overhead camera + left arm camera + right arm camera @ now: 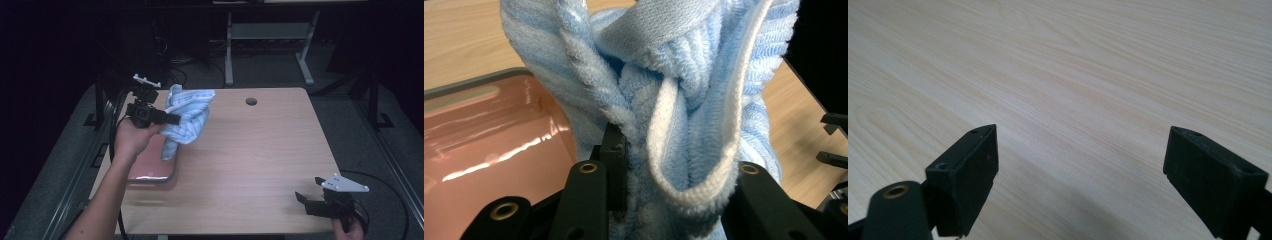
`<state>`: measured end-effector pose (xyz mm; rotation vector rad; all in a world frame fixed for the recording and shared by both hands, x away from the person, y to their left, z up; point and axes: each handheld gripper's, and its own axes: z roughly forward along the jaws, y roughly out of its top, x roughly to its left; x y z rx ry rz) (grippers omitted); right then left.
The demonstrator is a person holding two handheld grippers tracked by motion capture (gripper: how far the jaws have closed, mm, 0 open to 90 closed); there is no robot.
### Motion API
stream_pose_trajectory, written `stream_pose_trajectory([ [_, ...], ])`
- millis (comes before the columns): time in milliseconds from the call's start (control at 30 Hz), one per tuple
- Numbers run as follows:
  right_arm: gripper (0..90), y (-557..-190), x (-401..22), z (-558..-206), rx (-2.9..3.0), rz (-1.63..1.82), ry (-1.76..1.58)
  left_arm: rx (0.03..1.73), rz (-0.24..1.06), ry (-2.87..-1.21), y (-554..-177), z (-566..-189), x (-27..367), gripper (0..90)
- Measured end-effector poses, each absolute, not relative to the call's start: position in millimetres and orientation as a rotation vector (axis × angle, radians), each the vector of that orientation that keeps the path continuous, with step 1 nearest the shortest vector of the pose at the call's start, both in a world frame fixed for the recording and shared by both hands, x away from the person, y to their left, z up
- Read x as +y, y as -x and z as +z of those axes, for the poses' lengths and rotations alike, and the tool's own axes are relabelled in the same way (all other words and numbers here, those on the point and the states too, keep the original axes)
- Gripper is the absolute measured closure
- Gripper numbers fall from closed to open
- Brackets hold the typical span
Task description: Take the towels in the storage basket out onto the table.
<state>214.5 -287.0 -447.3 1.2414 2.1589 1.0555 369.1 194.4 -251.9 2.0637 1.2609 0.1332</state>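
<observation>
A light blue striped towel (pixel 187 119) hangs bunched in the air above the table's left side, held by my left gripper (pixel 172 119), which is shut on it. In the left gripper view the towel (pixel 674 100) fills the space between the black jaws, its white hem folded in a loop. Below it lies a pink tray (pixel 152 165) with a grey rim; the towel's lower tail hangs down to it. My right gripper (pixel 306 200) rests near the table's front right corner, open, with bare wood between its fingertips (pixel 968 175).
The wooden table (pixel 260 160) has a round cable hole (pixel 251 101) near its far edge. The pink tray (pixel 479 150) sits close to the left edge. Table legs and cables stand on the dark floor beyond.
</observation>
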Motion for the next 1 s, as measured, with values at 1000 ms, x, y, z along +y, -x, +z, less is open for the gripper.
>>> stream_pose_trajectory([
  [1000,13.8,-215.1,-281.6,-447.0,2.179,1.077,-1.222,1.165,0.046,-2.155,-383.5,-269.7,127.0,64.6],
])
